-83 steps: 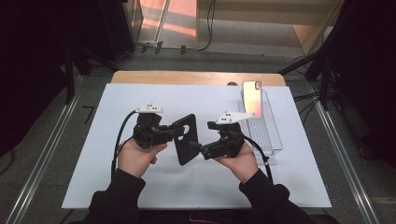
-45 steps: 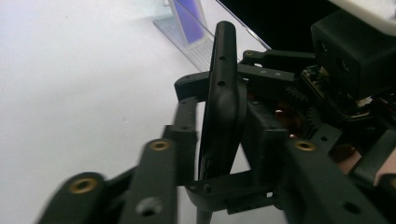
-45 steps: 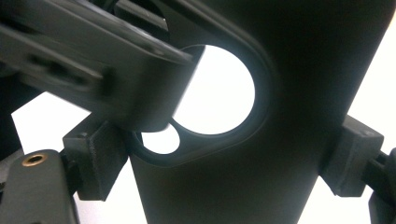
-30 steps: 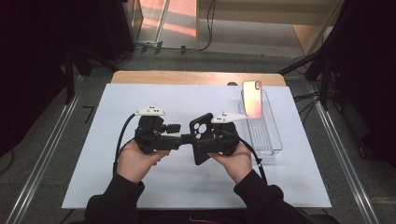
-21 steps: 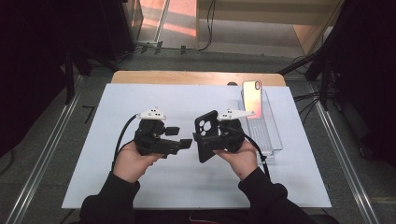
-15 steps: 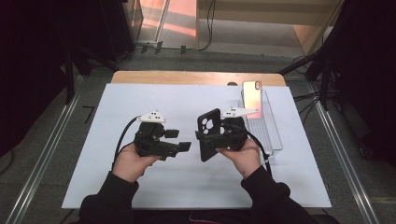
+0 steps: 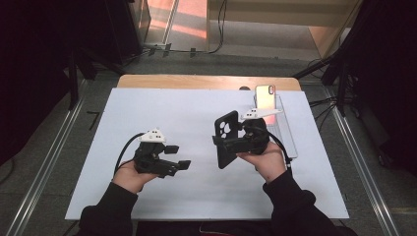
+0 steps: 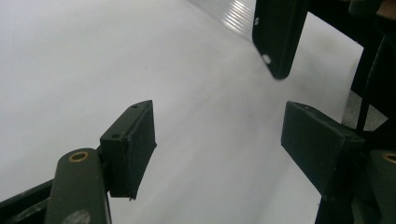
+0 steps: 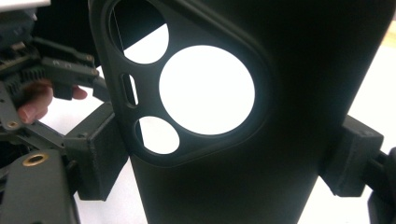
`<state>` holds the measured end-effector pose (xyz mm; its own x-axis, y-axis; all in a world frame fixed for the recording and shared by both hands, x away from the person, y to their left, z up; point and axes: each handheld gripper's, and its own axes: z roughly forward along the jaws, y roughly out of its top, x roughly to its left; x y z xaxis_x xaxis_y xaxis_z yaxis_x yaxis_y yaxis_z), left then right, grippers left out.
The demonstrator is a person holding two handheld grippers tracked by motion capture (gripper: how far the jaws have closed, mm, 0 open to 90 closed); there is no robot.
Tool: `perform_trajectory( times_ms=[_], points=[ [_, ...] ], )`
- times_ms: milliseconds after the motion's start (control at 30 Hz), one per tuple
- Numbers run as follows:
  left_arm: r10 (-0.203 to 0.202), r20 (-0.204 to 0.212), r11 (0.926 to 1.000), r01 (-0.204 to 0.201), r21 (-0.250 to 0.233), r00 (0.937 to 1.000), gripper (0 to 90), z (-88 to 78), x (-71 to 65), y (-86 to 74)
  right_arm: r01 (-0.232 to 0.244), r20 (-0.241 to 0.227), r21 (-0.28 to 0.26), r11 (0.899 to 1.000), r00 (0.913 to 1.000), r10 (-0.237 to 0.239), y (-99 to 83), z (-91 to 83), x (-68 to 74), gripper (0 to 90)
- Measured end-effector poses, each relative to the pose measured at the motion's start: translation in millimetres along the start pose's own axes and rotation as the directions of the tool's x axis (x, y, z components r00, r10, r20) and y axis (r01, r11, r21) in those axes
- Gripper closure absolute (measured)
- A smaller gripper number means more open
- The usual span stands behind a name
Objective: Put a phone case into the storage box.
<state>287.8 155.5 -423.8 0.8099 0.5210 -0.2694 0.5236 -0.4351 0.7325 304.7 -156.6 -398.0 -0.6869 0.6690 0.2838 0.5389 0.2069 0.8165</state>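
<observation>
The right gripper (image 7: 231, 142) holds a black, soft-looking plastic phone case with a cluster of round camera cut-outs (image 7: 226, 138), and this case serves as the landmark for everything else. In the high view the case stands almost upright above the white table sheet (image 7: 196, 113), its cut-out end uppermost. In the right gripper view the two black pads (image 9: 100, 158) press on the case's long edges, one on each side, so these jaws are clamped on the case (image 9: 261, 140) across its width.

The left gripper (image 7: 181, 157) is to the left of the case and lower, apart from it, held in the person's left hand (image 7: 129, 176). Its jaws stand apart with nothing between them, and they have just been opening a little further. In the left gripper view only the white sheet lies between the pads (image 8: 133, 144), and the lower end of the case (image 8: 278, 35) hangs beyond them, clear of both.

Behind the case and to its right, a clear plastic tray (image 7: 287, 132) lies on the sheet, with a phone showing a pale reddish reflective face (image 7: 264, 97) propped at the tray's far end. The right hand (image 7: 268, 160) wraps the gripper body just right of the case. The sheet's far edge meets a strip of light wooden tabletop (image 7: 196, 81).
</observation>
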Motion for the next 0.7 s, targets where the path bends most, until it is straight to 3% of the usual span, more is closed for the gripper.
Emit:
perform_trajectory(
  times_ms=[700],
  points=[
    [-0.053, -0.014, 0.9973, 0.053, 0.050, 0.9985, 26.5, -11.1, 15.7, -41.3, -0.029, 0.034, -0.023, 0.999, 0.9990, 0.029, 16.1, -35.4, -22.6, 13.2]
  ],
)
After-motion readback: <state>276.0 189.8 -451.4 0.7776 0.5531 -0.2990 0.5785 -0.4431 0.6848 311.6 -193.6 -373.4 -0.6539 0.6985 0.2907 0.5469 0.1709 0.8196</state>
